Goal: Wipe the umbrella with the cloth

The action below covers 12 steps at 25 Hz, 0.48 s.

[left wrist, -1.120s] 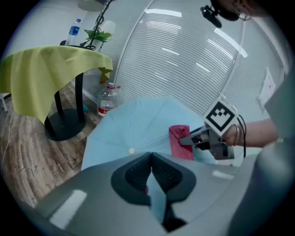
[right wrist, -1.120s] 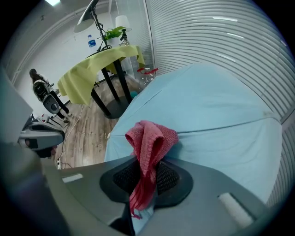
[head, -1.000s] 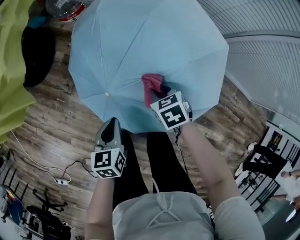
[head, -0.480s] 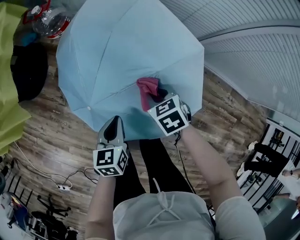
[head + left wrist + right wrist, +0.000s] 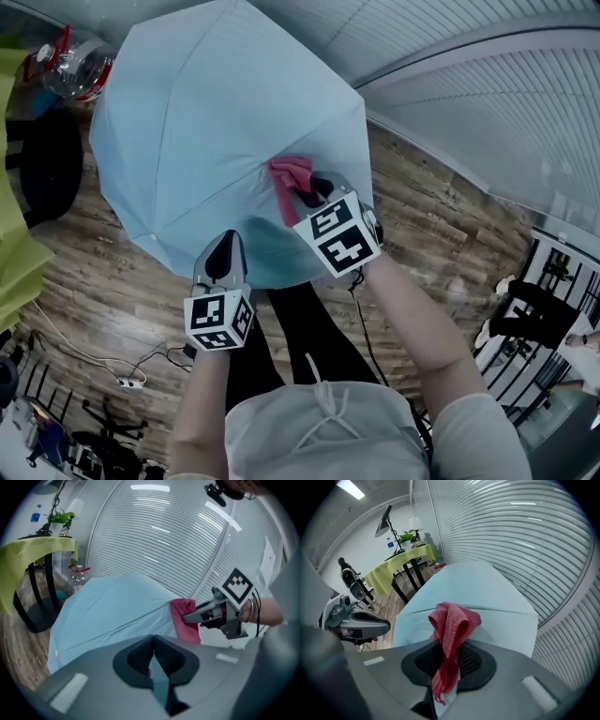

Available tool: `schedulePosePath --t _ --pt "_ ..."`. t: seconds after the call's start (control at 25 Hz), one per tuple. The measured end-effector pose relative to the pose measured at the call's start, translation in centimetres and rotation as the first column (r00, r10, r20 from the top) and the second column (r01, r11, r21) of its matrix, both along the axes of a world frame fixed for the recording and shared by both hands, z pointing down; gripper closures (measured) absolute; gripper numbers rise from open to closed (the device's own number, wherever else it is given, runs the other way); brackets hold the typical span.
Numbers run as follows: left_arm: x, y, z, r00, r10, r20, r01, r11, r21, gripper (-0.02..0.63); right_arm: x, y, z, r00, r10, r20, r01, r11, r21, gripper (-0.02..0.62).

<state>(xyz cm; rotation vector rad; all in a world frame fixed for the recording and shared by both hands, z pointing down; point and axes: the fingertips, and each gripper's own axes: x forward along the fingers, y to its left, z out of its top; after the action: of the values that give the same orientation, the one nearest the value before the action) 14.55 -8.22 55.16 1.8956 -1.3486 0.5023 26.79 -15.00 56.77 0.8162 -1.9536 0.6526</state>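
Your right hand-held gripper (image 5: 315, 189) clamps the crumpled red woven cloth (image 5: 289, 176) against the open light-blue fabric umbrella (image 5: 206, 122). Your left hand-held gripper (image 5: 225, 259) is closed, pinching the umbrella's near edge.

White power strip (image 5: 125, 382) on wooden floor (image 5: 103, 291)

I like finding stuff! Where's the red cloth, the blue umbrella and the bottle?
red cloth (image 5: 452, 620): right gripper view, its bunched top.
blue umbrella (image 5: 206, 122): head view, a canopy panel.
bottle (image 5: 70, 70): head view, its clear body.
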Motion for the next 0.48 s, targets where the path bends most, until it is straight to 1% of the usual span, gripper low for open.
schedulePosePath --t 0.24,0.48 --pt "4.4 -0.8 0.4 0.999 0.043 -0.009 -0.043 0.999 -0.008 0.598 5.6 -2.1 0.9 0.997 0.075 -0.034 -0.074 0.997 0.008 0.529" --pt "6.5 -0.7 1.4 0.997 0.072 -0.002 -0.072 0.997 -0.035 0.598 10.2 -3.9 3.0 0.987 0.137 -0.08 -0.137 0.991 0.012 0.529"
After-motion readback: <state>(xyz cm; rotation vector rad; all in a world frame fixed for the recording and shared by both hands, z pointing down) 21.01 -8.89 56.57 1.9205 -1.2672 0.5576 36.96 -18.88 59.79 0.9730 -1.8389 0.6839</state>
